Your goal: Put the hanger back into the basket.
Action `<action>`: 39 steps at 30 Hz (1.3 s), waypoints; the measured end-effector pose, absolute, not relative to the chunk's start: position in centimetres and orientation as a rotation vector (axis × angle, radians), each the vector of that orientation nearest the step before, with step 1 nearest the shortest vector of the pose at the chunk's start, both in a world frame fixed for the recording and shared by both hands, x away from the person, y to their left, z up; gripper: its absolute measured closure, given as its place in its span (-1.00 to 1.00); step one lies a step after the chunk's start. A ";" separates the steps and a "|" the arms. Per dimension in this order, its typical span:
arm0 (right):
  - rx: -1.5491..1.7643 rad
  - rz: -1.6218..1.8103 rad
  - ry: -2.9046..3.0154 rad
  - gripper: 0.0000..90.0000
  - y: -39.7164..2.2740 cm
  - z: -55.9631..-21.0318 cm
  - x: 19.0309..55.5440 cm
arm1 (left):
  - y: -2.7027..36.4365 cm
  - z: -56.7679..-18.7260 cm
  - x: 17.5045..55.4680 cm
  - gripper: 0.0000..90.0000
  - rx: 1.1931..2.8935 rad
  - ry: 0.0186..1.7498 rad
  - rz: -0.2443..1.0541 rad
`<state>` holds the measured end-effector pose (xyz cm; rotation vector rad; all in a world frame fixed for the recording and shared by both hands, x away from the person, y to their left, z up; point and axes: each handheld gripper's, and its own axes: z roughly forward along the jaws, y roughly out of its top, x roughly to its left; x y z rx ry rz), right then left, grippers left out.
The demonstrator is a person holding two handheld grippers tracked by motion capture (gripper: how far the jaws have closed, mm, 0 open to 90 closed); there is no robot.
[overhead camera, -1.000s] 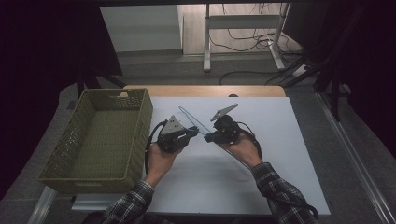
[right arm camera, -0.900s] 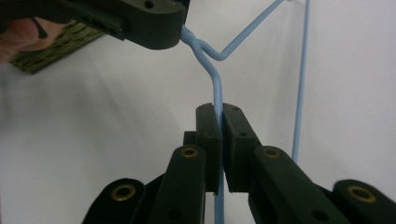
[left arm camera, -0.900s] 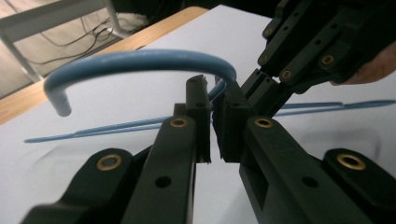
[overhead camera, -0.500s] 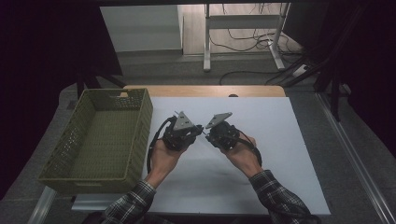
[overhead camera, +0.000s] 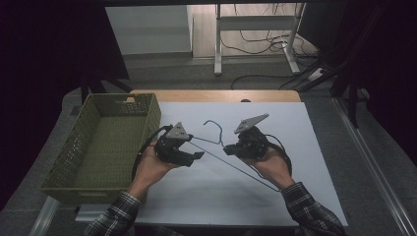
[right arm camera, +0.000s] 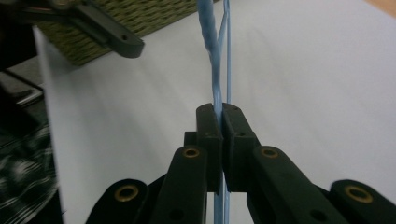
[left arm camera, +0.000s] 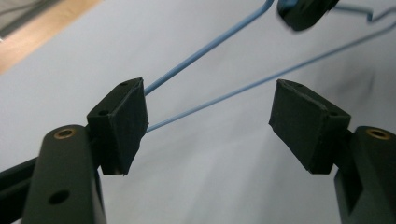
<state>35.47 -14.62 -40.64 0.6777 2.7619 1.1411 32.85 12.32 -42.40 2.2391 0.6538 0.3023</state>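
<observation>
White table sheet (overhead camera: 305, 147), dim room; left gripper (left arm camera: 208, 109) jaws apart; right gripper (right arm camera: 220, 119) clamped on blue wire hanger (overhead camera: 212, 132).

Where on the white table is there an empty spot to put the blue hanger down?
The bare white table right of the right tool is free out to its edge. The front strip near the person's sleeves is open too. The middle is crowded: the blue hanger and left tool sit there. The green basket borders the left side.
</observation>
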 end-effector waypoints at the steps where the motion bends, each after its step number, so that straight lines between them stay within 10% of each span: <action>1: 0.679 1.148 2.778 0.92 -14.8 -40.6 35.3 | 12.4 -42.4 32.9 -0.35 2.247 0.639 0.295; 28: 0.484 1.097 2.908 0.88 -15.2 -40.3 34.0 | 8.9 -41.6 33.1 0.94 2.491 0.281 0.047; 39: 0.591 1.119 2.665 -0.34 -17.2 -38.3 33.1 | 10.3 -40.0 33.3 0.95 2.389 0.525 0.074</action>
